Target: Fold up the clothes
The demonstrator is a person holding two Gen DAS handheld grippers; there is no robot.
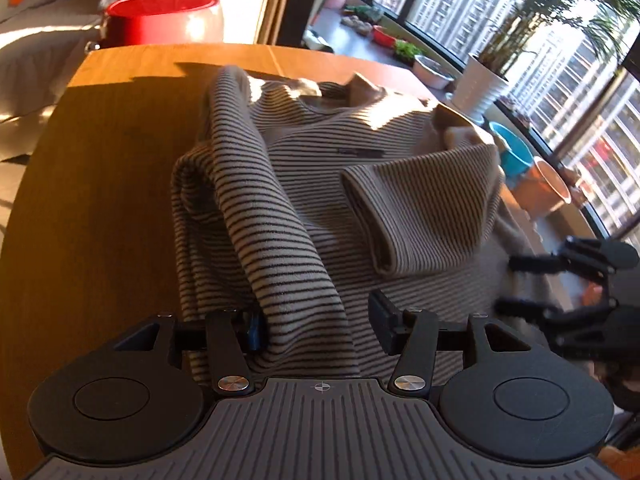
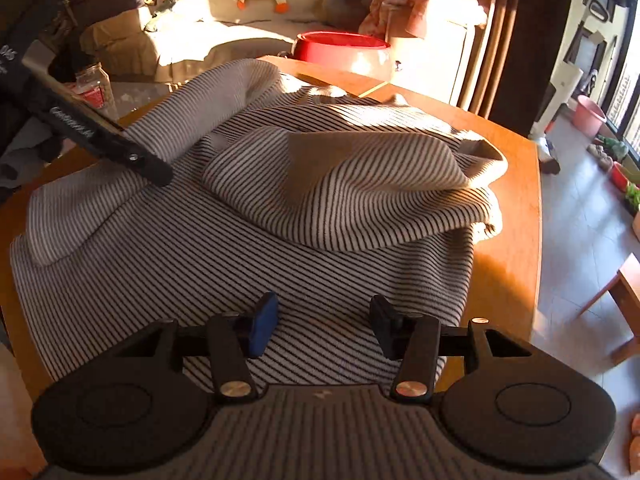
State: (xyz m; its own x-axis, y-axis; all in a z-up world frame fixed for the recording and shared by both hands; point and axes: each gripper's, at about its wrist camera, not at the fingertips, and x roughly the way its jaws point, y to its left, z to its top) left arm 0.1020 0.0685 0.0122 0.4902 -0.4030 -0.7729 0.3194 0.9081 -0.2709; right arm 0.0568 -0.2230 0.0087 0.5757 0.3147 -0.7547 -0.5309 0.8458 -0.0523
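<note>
A beige sweater with thin dark stripes (image 1: 320,152) lies on the round wooden table (image 1: 120,120), both sleeves folded in over its body. My left gripper (image 1: 316,326) is open at the sweater's near edge. A fold of the left sleeve (image 1: 280,248) drapes down between its jaws, against the blue pad (image 1: 253,330) and clear of the other. My right gripper (image 2: 323,326) hovers open over the sweater's (image 2: 240,264) near hem with nothing pinched. The folded right sleeve (image 2: 352,184) lies beyond it. Each gripper shows in the other's view: the right gripper (image 1: 560,280), blurred, and the left gripper (image 2: 100,136).
A red basin (image 1: 164,16) stands past the table's far edge. A white plant pot (image 1: 480,88), a blue bucket (image 1: 514,152) and an orange bucket (image 1: 546,188) line the window side. A sofa (image 2: 240,28) and a jar (image 2: 94,84) lie beyond the table.
</note>
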